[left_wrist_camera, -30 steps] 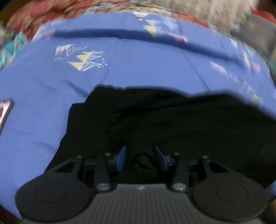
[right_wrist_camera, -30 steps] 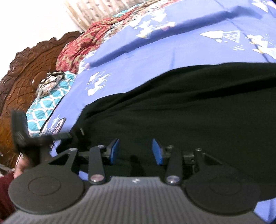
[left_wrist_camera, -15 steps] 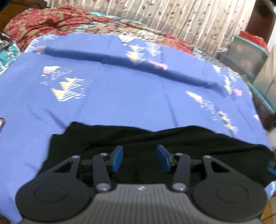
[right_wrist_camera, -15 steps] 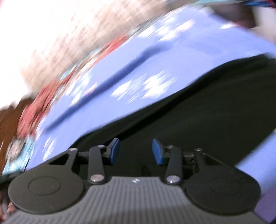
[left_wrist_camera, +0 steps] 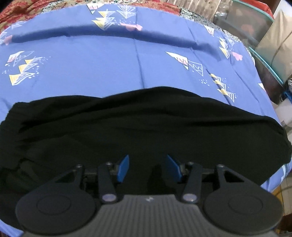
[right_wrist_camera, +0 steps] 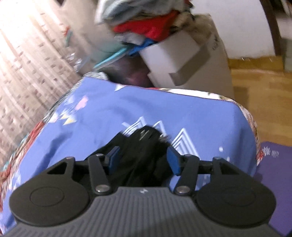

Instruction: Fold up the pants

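One black pants (left_wrist_camera: pixel 146 127) strip, long axis left-right across bedsheet (left_wrist_camera: pixel 109 69)

Blue bedsheet (left_wrist_camera: pixel 109 73) with white, yellow and pink triangle prints fills the upper half of the left wrist view; one long raised crease runs across it near the top. Red patterned blanket (left_wrist_camera: pixel 16 11) at upper left edge of that view. Clear storage bin with a teal rim (left_wrist_camera: pixel 255 23) at upper right. In the right wrist view, the sheet's corner drops off at centre right. Pale patterned curtain (right_wrist_camera: pixel 23 60), brightly backlit, down the left side. Pile of mixed clothes (right_wrist_camera: pixel 146 23), red and blue among them, at top centre, blurred. White box (right_wrist_camera: pixel 173 56) just below it. Wooden floor (right_wrist_camera: pixel 261 94) at right; purple mat (right_wrist_camera: pixel 273 182) lower right.
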The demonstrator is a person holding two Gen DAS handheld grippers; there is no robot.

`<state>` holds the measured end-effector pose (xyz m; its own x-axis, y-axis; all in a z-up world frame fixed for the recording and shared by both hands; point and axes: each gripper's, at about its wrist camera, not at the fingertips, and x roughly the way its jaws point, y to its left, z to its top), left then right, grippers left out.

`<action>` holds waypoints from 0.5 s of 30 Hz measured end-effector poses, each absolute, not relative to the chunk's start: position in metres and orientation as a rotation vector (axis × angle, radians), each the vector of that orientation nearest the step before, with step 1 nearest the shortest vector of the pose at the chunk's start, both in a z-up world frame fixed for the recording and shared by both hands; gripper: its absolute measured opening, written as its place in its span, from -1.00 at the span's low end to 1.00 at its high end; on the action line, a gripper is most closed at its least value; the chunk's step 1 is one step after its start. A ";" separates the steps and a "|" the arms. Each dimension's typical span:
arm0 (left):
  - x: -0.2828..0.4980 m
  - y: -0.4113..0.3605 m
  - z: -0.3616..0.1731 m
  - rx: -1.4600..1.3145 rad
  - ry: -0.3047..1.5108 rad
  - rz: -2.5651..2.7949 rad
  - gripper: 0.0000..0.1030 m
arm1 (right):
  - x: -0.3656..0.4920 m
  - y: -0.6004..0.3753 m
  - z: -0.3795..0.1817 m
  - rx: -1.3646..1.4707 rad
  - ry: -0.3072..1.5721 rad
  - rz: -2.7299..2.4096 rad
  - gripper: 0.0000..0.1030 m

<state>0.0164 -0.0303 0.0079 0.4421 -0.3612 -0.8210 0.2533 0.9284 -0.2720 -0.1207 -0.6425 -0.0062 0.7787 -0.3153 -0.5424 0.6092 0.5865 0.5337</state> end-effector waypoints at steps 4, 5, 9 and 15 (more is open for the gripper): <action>0.015 -0.046 0.010 -0.094 1.058 -0.375 -0.08 | -0.083 -0.655 -0.014 0.765 0.504 -0.516 -0.76; 0.014 -0.049 0.010 -0.087 1.060 -0.376 -0.08 | -0.081 -0.652 -0.011 0.738 0.508 -0.524 -0.75; 0.012 -0.061 0.008 -0.061 1.073 -0.375 -0.08 | -0.105 -0.649 0.004 0.699 0.405 -0.550 -0.75; 0.010 -0.072 0.001 -0.030 1.105 -0.386 -0.07 | -0.132 -0.660 -0.029 0.809 0.425 -0.588 -0.11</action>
<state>0.0100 -0.0720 0.0013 0.3895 -0.3183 -0.8643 0.2891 0.9332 -0.2134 -0.1320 -0.6600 -0.0287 0.7616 -0.3236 -0.5614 0.6348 0.5467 0.5461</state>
